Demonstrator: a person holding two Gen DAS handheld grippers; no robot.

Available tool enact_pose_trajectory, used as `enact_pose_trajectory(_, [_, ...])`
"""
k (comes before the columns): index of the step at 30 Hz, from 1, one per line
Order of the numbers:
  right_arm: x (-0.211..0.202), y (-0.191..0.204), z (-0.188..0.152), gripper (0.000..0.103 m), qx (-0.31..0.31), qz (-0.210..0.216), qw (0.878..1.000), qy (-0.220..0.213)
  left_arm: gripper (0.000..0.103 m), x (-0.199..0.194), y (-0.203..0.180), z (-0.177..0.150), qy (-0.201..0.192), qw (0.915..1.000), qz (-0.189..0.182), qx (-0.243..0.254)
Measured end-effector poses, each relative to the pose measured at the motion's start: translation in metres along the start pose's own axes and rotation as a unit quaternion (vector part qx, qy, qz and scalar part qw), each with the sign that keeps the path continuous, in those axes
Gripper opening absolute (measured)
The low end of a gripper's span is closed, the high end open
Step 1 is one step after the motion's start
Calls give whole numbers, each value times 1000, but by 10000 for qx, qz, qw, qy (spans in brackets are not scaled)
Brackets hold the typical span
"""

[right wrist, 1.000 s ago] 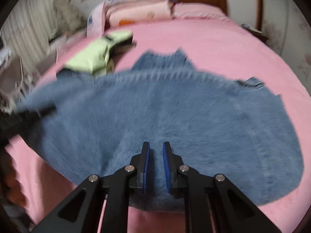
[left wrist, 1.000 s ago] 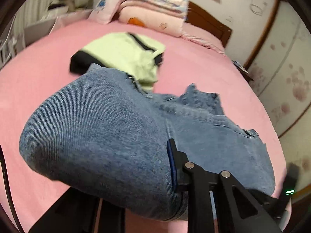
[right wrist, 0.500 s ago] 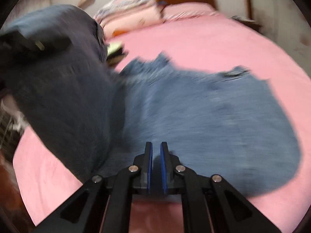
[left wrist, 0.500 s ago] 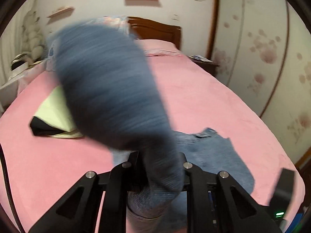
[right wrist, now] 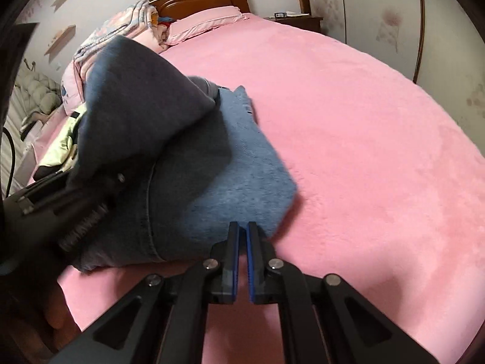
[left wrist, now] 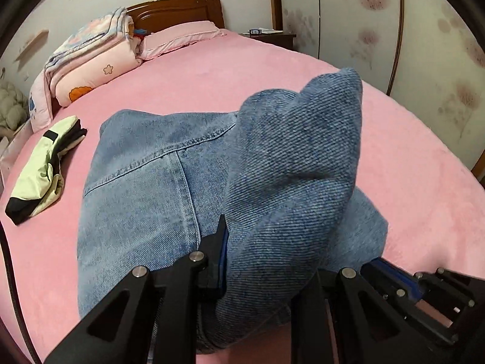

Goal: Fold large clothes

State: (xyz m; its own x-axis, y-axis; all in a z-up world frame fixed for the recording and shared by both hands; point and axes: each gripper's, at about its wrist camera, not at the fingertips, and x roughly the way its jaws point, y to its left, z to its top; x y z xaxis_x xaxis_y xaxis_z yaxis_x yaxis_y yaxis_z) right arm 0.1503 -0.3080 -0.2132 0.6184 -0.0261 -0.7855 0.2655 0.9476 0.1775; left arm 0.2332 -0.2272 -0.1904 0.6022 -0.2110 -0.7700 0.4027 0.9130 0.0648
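Observation:
Blue jeans point(left wrist: 145, 188) lie on the pink bed point(left wrist: 409, 166), partly folded over. My left gripper point(left wrist: 260, 242) is shut on a thick fold of the denim point(left wrist: 297, 151), which rises between its fingers and hides the right one. In the right wrist view the same gripper point(right wrist: 91, 188) sits at the left under a dark drape of jeans point(right wrist: 142, 103). My right gripper point(right wrist: 242, 233) hovers at the near edge of the jeans point(right wrist: 236, 188); its jaws are closing, almost together, with nothing between them. It also shows at the lower right of the left wrist view point(left wrist: 409, 279).
A folded yellow-green and black garment point(left wrist: 42, 170) lies left of the jeans. Stacked quilts point(left wrist: 91, 63) and a pink pillow point(left wrist: 182, 36) rest against the wooden headboard point(left wrist: 175, 9). A nightstand point(left wrist: 269, 35) and wardrobe doors point(left wrist: 424, 45) stand right. Bare pink bedding spreads right of the jeans.
My left gripper swung the held denim up and across to the right, over the rest of the jeans. My right gripper slid to the jeans' edge and its jaws narrowed.

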Motion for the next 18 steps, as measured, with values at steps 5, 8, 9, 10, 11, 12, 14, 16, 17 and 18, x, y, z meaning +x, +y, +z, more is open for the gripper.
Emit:
enact_pose_trajectory(5, [-2,-6,3,3,74,42,9999,-59,16,-3,3,13,-43,9994,-138,-318])
enact_pose_trajectory(8, [1,-6,2,3,100,48,9999,-4,28,7,-4,8,163,9997,-137,-124])
enact_pose_trajectory(9, [2,-7,3,3,113,58,9999,13,42,8,-7,5,226,9994,-246,-79])
enact_pose_trajectory(10, [1,-8,3,3,139,77,9999,32,49,7,-9,2,247,9986,-459,-70])
enact_pose_trajectory(11, [0,-9,3,3,165,99,9998,44,59,3,-9,-1,215,9976,-652,-73])
enact_pose_trajectory(12, [0,-12,4,6,174,115,9998,48,70,-1,-9,-2,175,9962,-844,-83])
enact_pose_trajectory(14, [-2,-13,7,7,172,78,9998,45,85,-16,-4,-4,121,9913,-1297,-200])
enact_pose_trajectory(16, [-6,-14,10,7,200,81,9998,35,87,-33,7,-9,3,9845,-1703,-422])
enact_pose_trajectory(17, [-9,-15,11,7,223,103,9997,8,87,-42,15,-12,-39,9807,-1874,-563])
enact_pose_trajectory(18, [-13,-16,12,7,258,144,9996,-44,87,-52,23,-15,-76,9771,-2003,-713])
